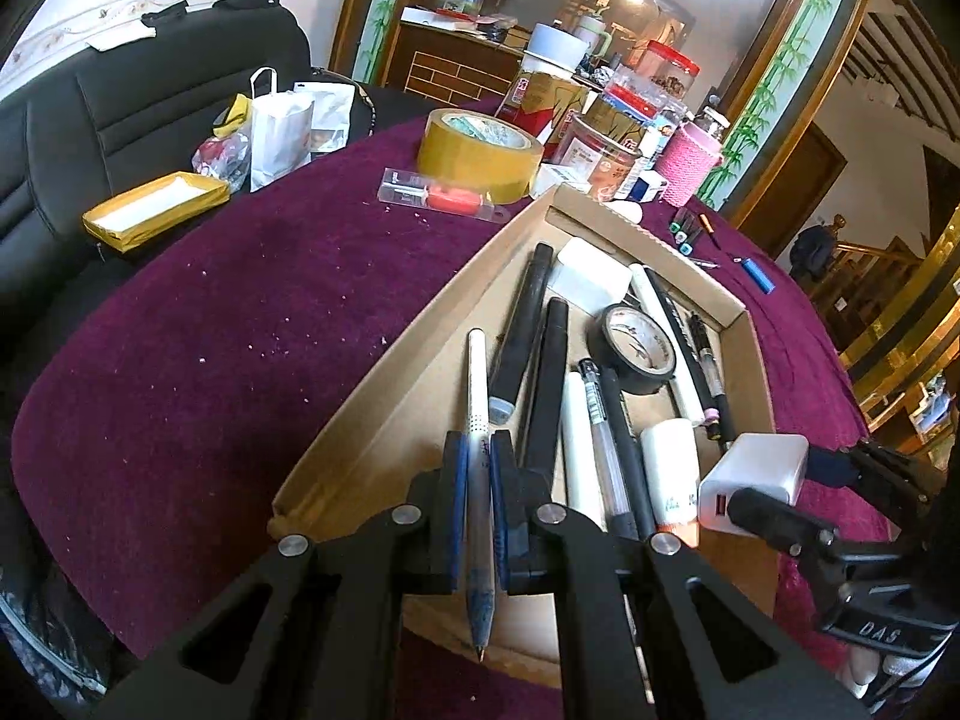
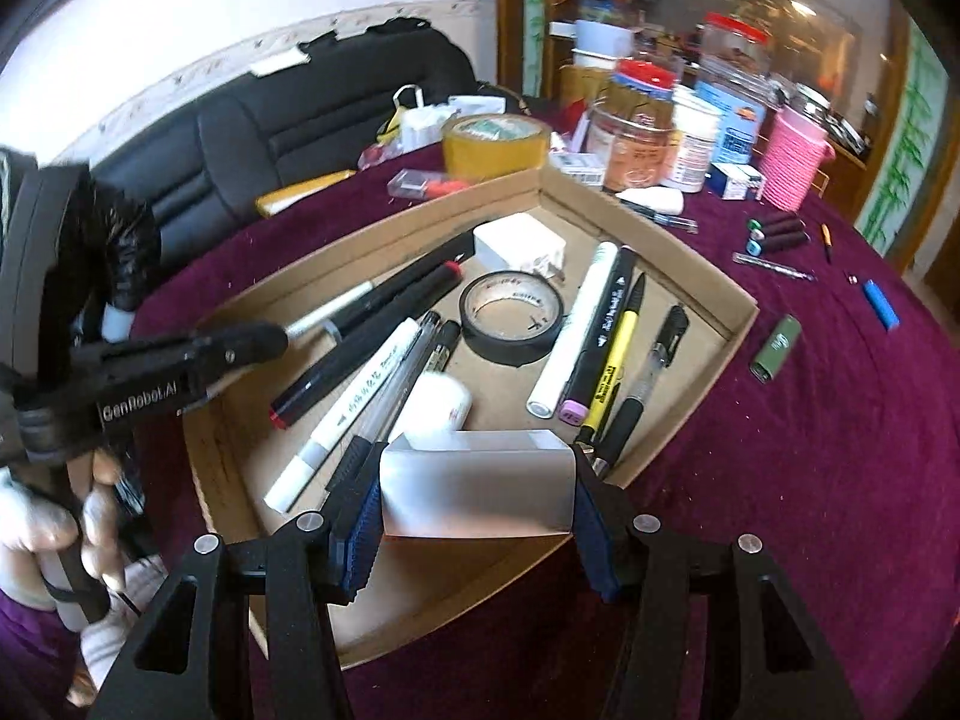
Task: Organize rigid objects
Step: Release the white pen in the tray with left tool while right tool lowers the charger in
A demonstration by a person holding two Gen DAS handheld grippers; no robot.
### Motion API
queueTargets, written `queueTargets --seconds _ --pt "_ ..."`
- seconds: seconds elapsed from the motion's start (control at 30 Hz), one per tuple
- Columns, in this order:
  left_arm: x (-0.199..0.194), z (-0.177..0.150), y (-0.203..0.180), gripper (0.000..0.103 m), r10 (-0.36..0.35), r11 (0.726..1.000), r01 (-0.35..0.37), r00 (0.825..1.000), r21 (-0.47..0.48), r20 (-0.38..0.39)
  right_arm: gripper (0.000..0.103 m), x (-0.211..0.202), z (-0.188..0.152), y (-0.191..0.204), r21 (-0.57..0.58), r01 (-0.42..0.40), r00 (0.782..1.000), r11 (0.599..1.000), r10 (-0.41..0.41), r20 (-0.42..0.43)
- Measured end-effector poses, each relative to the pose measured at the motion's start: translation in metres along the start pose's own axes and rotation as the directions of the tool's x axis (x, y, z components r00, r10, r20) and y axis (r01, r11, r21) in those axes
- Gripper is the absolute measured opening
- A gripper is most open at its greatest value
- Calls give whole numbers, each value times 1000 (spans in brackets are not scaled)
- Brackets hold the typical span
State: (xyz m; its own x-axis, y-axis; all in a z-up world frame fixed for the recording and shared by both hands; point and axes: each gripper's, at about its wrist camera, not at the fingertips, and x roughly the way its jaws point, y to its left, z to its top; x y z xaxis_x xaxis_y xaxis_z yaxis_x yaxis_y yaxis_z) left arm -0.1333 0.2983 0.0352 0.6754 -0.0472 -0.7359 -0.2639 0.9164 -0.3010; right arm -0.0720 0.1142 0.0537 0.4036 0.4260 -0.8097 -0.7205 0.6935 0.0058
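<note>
Currently, risk for pen: the white pen [image 1: 479,420] is held by the left claw [image 1: 478,468] near its lower part, so most of its length stands out in front; it could be swung or slipped if it is knocked against the black markers [image 1: 528,324] on release.
Risk for charger: the white charger block [image 2: 477,483] is smooth and wide, so it could be tipped onto the white bottle [image 2: 441,405] just under it if it is let go too high.
Risk for both claws: they are seen near each other over the same end of the box, so a collision is possible.
Left claw: fully closed on the pen.
Right claw [image 2: 477,504]: about half open, both pads pressed on the charger.
Place: both things are held over the near end of the cardboard box [image 2: 708,276], on the purple counter [image 1: 210,330].
Look of box: pens, markers and 1 black tape roll [image 2: 510,315] are lying inside, not fully parallel.
</note>
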Motion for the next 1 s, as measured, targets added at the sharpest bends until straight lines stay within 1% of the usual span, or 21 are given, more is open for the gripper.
queueTargets --seconds 0.17,0.3,0.47,0.53,0.67,0.87,0.93,1.0 --pt "1 2 -4 7 47 999 -47 999 22 16 60 10 1 -1 -50 33 999 998 -33 8" --pt "-1 2 -6 7 72 997 -73 997 33 34 60 21 0 -4 -53 43 999 998 -43 8" --pt "-5 3 -11 8 111 992 -114 992 57 62 60 23 4 -2 -54 47 999 997 -46 23" --pt "-6 2 -14 10 125 989 -130 990 70 73 60 22 3 1 -62 31 999 998 -30 20" --pt "-9 2 -19 17 150 984 -158 984 87 96 60 17 -4 9 -86 6 1000 996 -5 12" --pt "-10 1 -24 18 156 981 -167 982 103 103 60 11 -14 23 -111 -30 999 993 31 13" --pt "-11 1 -24 18 157 980 -168 982 103 105 60 10 -15 28 -123 -33 999 992 35 17" --pt "-12 1 -24 20 158 981 -168 982 101 107 60 11 -15 30 -134 -23 999 991 27 28"
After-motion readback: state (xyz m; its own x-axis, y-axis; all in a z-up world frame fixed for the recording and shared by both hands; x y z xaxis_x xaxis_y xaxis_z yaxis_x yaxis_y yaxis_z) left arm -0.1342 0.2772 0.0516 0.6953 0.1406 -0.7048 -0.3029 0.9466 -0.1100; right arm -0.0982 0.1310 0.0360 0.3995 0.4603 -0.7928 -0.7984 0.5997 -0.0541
